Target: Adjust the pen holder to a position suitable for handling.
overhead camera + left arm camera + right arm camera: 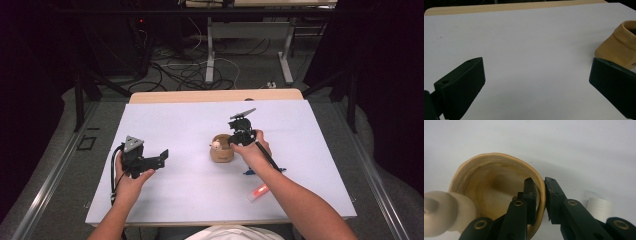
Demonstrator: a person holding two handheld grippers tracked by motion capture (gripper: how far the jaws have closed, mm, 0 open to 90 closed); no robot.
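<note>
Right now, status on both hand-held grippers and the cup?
Right hand-held gripper shut on tan cup rim. Left hand-held gripper open, clear of it. Cream piece at the rim; nothing blocking.

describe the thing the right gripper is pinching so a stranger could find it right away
On the white table cover, look just right of centre, under the right gripper. There stands a small tan soft pouch, open at the top, its rim pinched. Unlike the flat pink and blue items nearer the person, it stands upright and is tan.
</note>
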